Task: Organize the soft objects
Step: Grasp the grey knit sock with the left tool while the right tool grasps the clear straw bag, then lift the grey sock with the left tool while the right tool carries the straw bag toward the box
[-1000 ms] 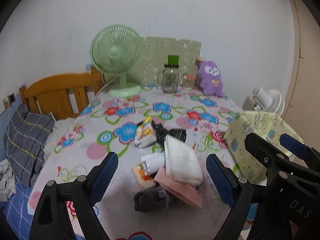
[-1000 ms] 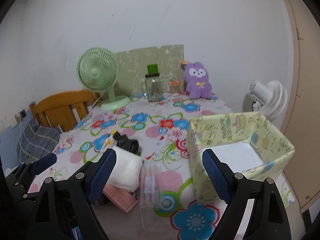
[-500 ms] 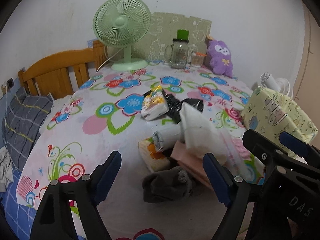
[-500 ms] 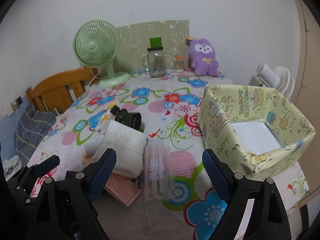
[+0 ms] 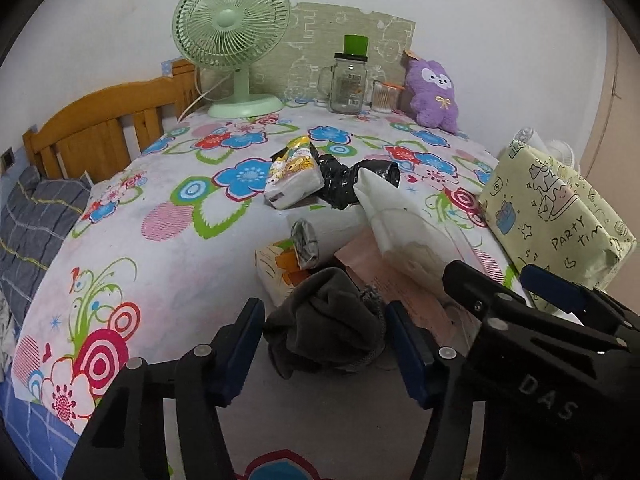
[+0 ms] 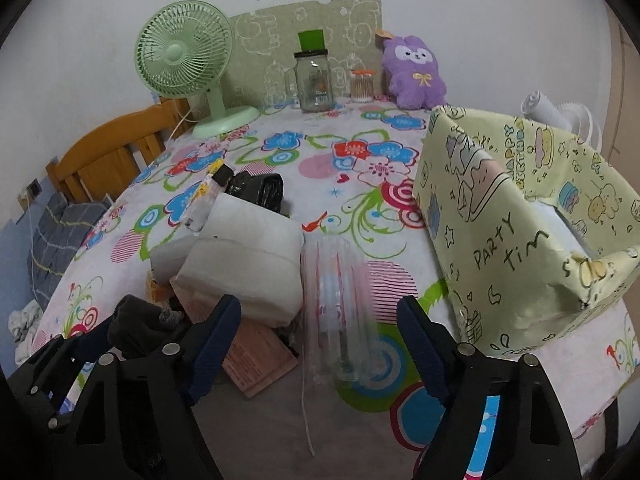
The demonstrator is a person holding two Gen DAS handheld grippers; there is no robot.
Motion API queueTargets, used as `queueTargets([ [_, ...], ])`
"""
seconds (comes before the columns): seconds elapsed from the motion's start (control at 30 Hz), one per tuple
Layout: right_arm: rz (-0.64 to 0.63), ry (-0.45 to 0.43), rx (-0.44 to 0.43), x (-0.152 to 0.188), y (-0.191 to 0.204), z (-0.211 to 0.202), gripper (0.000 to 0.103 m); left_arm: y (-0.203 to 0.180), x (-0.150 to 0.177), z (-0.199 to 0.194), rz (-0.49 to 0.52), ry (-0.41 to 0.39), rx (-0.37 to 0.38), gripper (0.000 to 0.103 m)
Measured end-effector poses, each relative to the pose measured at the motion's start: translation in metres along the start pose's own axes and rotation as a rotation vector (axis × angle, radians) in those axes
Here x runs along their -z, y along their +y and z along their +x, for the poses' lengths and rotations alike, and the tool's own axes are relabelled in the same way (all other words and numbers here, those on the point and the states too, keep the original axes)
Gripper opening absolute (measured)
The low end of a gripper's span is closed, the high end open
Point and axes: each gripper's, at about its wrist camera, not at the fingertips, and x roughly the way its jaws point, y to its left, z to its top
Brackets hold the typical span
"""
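A pile of soft packets lies on the flowered tablecloth (image 5: 168, 264). My left gripper (image 5: 324, 350) is low over the pile's near end. A crumpled dark grey cloth (image 5: 324, 328) fills the gap between its closing jaws, with no firm squeeze visible. My right gripper (image 6: 320, 348) straddles a clear plastic packet (image 6: 334, 312); its jaws are closing and its pads stand apart from the packet. A white folded pack (image 6: 248, 256) rests on a pink packet (image 6: 256, 356). An open box wrapped in pale green paper (image 6: 520, 216) stands to the right.
Farther back lie a yellow cartoon tissue pack (image 5: 294, 176) and a black plastic bag (image 5: 344, 184). A green fan (image 5: 232, 36), a glass jar (image 5: 350, 80) and a purple plush (image 5: 434, 92) line the wall. A wooden headboard (image 5: 100, 120) is on the left.
Both grippers have sunk toward the pile and tilted downward. The left jaws have narrowed around the grey cloth. The right jaws have narrowed a little over the clear packet.
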Motion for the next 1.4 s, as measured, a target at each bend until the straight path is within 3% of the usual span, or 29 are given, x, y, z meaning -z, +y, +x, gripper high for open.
queueTargets([
  [0.37, 0.050, 0.061, -0.013, 0.002, -0.008, 0.016, 0.066, -0.011, -0.003, 0.009, 0.057, -0.012, -0.058, 0.062],
  [0.47, 0.058, 0.075, -0.009, 0.002, -0.009, 0.021, 0.060, -0.014, -0.003, 0.011, 0.085, -0.013, -0.069, 0.060],
  [0.53, 0.053, 0.076, 0.013, 0.001, -0.010, 0.022, 0.047, -0.015, -0.004, 0.012, 0.093, -0.011, -0.070, 0.059],
  [0.57, 0.054, 0.077, 0.025, 0.001, -0.011, 0.022, 0.045, -0.014, -0.004, 0.012, 0.091, -0.008, -0.067, 0.059],
  [0.97, 0.074, 0.088, 0.067, 0.002, -0.017, 0.025, 0.043, -0.018, -0.005, 0.014, 0.113, -0.006, -0.078, 0.055],
  [1.1, 0.068, 0.083, 0.063, 0.002, -0.014, 0.022, 0.026, -0.019, -0.005, 0.014, 0.113, -0.004, -0.073, 0.053],
  [1.4, 0.062, 0.059, 0.026, -0.003, -0.008, 0.011, 0.021, -0.016, -0.012, 0.003, 0.092, -0.030, -0.069, 0.050],
])
